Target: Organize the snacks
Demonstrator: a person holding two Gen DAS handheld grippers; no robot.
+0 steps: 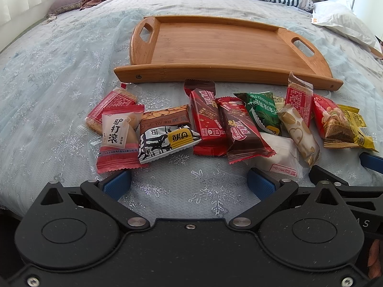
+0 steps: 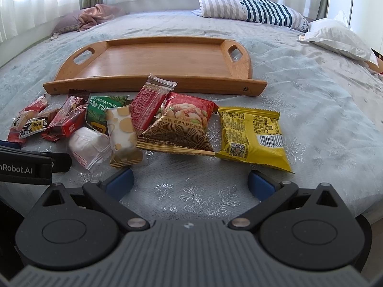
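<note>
**Still at the start: both tools empty, tray bare**

Clearly, from the left wrist view, you had your left gripper (image 1: 189, 179) spread wide and holding nothing, its blue pads hovering just short of the snack row on the bedspread (image 1: 59, 71). The wooden tray (image 1: 225, 74) lay beyond the row, with nothing on its floor, so I judged the sorting not yet begun. Nearest your pads were the white-and-red packet with black lettering (image 1: 117, 138) by the left finger and the white soft-wrapped sweet (image 1: 278, 153) by the right. The two dark-red wafer bars (image 1: 207, 122) lay side by side in the middle, overlapping neighbours. You would have done well to take an outer, free-lying piece first and pinch it across its narrow width, since slick wrappers may slip.

From the right wrist view, your right gripper (image 2: 190, 179) was likewise wide apart and empty. The yellow packet (image 2: 251, 136) lay flat and clear of the pile, touching only the red-and-gold nut bag (image 2: 184, 124) at one edge. That seemed your easiest first pick; lifting it over the tray's near rail called for height.
</note>
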